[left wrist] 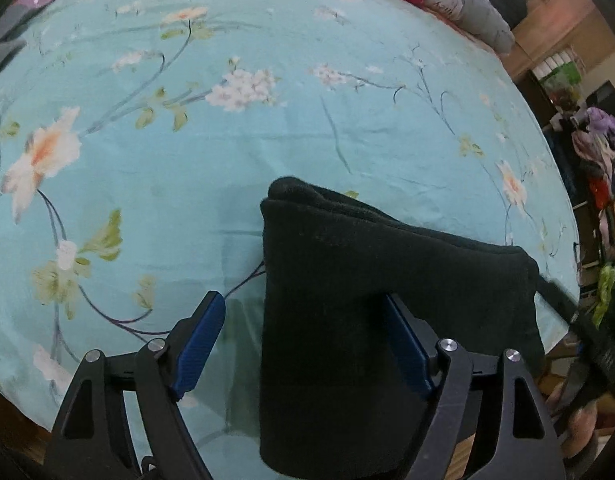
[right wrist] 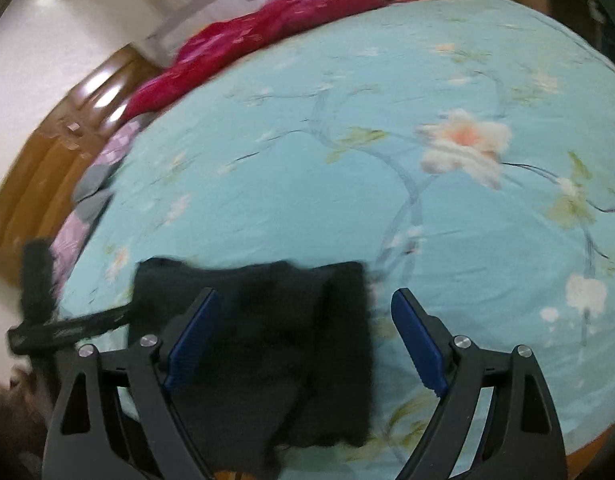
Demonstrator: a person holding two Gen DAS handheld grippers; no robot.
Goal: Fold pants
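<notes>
Black folded pants (left wrist: 347, 280), one; two grippers, left (left wrist: 303, 340) and right (right wrist: 303, 340), released.

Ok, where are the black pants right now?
The folded black pants lie on the near edge of the floral blue bedsheet, partly between the open left gripper fingers; the right wrist view shows them low and left of centre.

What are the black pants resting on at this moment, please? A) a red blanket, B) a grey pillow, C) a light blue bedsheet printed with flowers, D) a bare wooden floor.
C: in both wrist views the folded black pants lie on the light blue floral bedsheet, near its edge; the red blanket and grey pillow lie far off at the head of the bed.
</notes>
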